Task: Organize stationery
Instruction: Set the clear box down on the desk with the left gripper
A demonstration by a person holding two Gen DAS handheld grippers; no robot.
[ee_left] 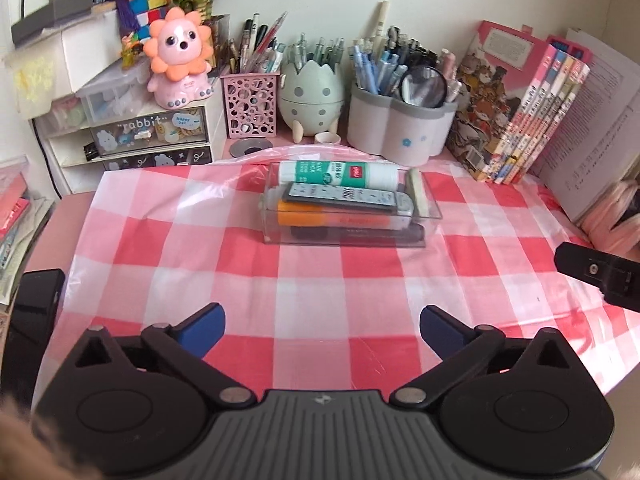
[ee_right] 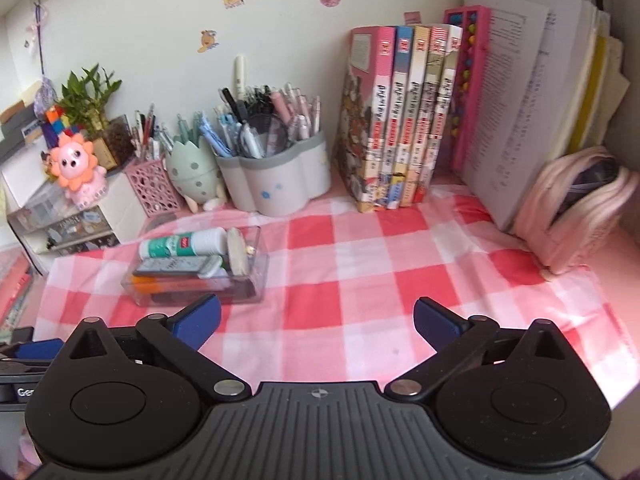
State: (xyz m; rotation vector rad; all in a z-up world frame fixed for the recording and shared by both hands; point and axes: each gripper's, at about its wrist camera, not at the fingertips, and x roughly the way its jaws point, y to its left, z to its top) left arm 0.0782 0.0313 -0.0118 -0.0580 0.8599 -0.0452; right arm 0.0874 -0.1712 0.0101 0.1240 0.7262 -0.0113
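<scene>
A clear plastic box (ee_left: 428, 213) (ee_right: 258, 254) lies on the red and white checked cloth (ee_left: 312, 276) (ee_right: 360, 264). It holds a white and green glue stick (ee_left: 340, 172) (ee_right: 182, 245), a dark flat case (ee_left: 344, 197), an orange marker (ee_left: 340, 221) and an eraser (ee_left: 418, 194) (ee_right: 239, 254). My left gripper (ee_left: 322, 330) hangs open over the near cloth, well short of the box, nothing between its blue pads. My right gripper (ee_right: 316, 326) is open too, with the box just beyond its left fingertip (ee_right: 200, 318). A black part of the right gripper (ee_left: 600, 276) shows at the left wrist view's right edge.
Along the back stand a pink mesh pen cup (ee_left: 251, 104), an egg-shaped pen holder (ee_left: 311, 98), a grey and white holder full of pens (ee_left: 400, 124) (ee_right: 276, 184), drawer units (ee_left: 152, 136) with a pink lion toy (ee_left: 180, 60), upright books (ee_right: 404, 120) and a pink bag (ee_right: 576, 208).
</scene>
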